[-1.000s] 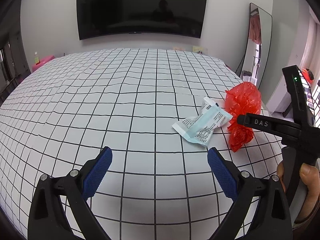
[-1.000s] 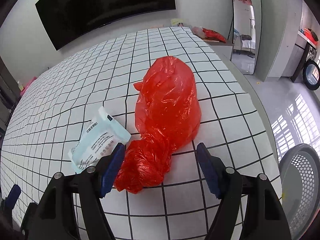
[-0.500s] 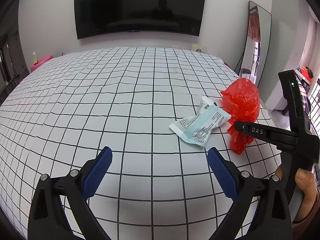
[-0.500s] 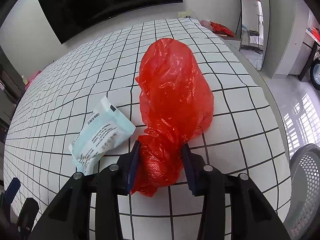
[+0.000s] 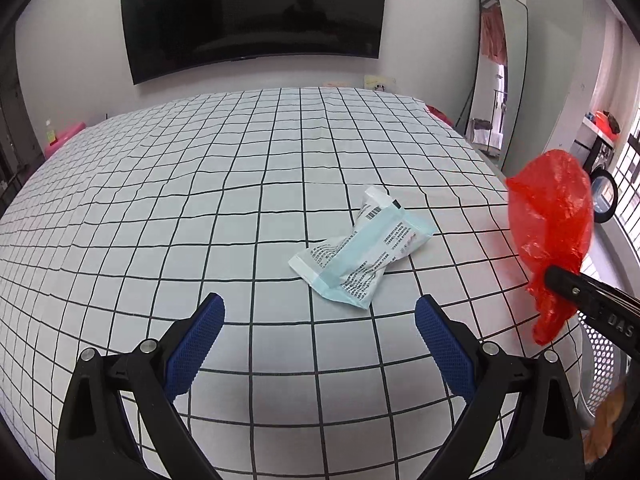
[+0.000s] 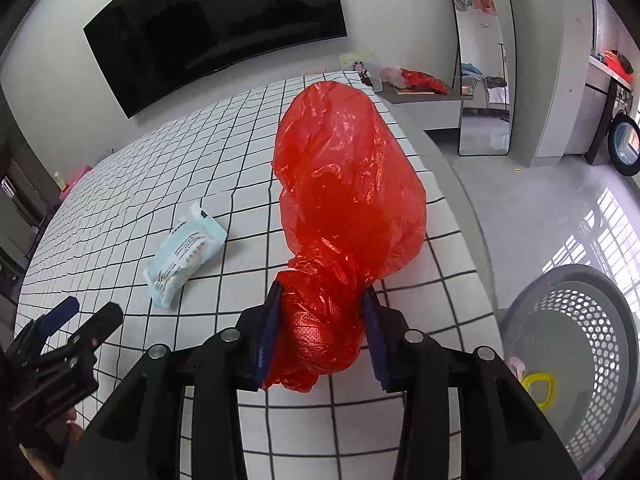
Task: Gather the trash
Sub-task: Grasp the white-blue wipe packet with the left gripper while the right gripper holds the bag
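With its blue pads clamped on the knotted neck of the red bag, the right gripper carries the bag clear of the bed, swinging it toward the bed's right edge. A second ago those jaws stood wide on either side of the neck w/ the bag lying flat on the checked sheet; they closed within that second and now sit nearly shut, plastic bunched between them. The bag's bulk sticks out ahead of the pads, crinkled and light-looking, prob. near empty.

Nearer the left hand, the left gripper hangs wide open above the sheet, nothing between its pads. It has edged closer to the packet, a white-and-pale-blue wrapper w/ printed text and a barcode, which lies flat on the sheet just ahead of the open fingers, not touched.

Down past the bed's right edge stands the grey basket, perforated wall, a yellow scrap and a pinkish bit already at the bottom. Judging by that, it's the bin for the trash, and the bag is close to going in; one item lifted, one left on the bed.

Further back: a big dark TV on the wall, a tall mirror leaning right of it.
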{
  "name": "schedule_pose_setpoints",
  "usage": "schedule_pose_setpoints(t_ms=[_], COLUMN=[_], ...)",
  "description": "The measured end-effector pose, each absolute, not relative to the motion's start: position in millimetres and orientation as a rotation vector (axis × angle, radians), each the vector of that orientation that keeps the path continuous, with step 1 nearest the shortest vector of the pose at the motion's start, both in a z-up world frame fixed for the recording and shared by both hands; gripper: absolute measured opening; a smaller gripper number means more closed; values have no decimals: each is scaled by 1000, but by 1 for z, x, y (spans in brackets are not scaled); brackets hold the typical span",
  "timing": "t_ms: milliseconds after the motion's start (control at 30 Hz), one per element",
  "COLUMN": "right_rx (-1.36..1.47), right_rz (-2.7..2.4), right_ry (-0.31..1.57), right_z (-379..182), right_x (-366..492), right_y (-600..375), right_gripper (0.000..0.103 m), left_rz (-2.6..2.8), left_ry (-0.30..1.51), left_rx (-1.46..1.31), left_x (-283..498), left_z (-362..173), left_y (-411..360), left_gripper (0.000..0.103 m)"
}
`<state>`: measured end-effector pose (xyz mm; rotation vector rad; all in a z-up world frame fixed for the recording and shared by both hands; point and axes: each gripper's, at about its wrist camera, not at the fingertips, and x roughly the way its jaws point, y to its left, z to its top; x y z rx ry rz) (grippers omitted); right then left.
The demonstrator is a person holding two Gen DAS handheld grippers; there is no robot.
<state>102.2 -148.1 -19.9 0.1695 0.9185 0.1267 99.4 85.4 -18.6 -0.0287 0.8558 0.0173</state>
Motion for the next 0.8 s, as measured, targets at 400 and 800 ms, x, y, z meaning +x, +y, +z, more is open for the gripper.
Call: schedule_pose_setpoints(t_ms=[400, 800], right_rx=[207, 249], right_rz=[99, 85], right_ry=[951, 935], right_z=[-30, -26], right_x=[56, 47], right_y=[-204, -228], right_gripper=[38, 38], left_rz=[-35, -53], left_ry=[918, 970], left_rx=[30, 61], left_x=[151, 180], left_z=[-38, -61], left_y=[61, 60], left_gripper=[94, 94])
